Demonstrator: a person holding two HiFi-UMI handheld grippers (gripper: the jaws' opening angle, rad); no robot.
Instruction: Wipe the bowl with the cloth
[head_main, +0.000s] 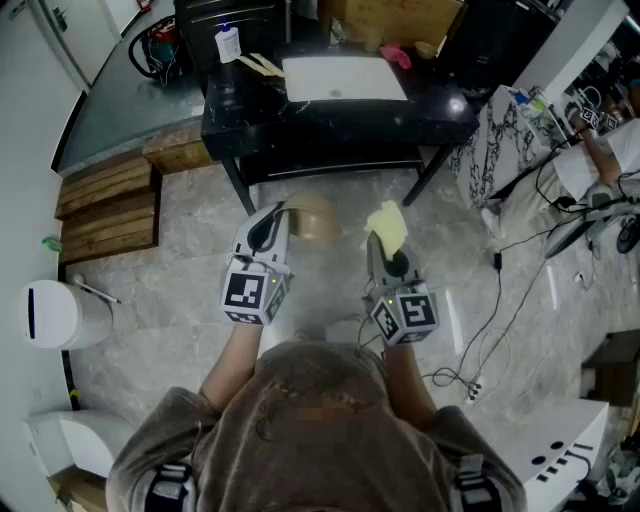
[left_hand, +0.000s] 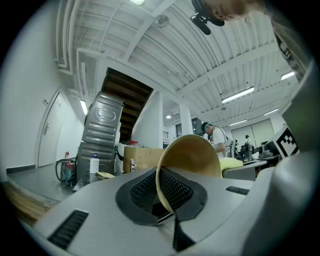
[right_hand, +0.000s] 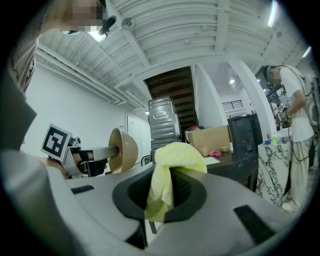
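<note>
Above the floor (head_main: 180, 230), in front of the black desk (head_main: 240, 120): both grippers are held up side by side before the person's chest, and nothing rests on a surface.
Left gripper (head_main: 280, 214): its jaws are closed on the rim of the bowl (head_main: 316, 218); the rim wall sits between the pads, and the bowl stands out forward past the jaws.
Right gripper (head_main: 377, 240): its jaws are closed on the yellow cloth (head_main: 388, 226), which is bunched and sticks out ahead of the tips.
Key relation: the cloth lies to the right of the bowl, near but not touching, at about the same height.
Bowl direction: it is held on its side; the rounded outside seems to face the cloth and the mouth seems to face the person's left, so its axis runs about left to right.
Cloth direction: its long side runs along the jaws.
Judgement: the outside can be wiped now by moving the cloth leftwards; for the inside, the bowl must first be turned.
</note>
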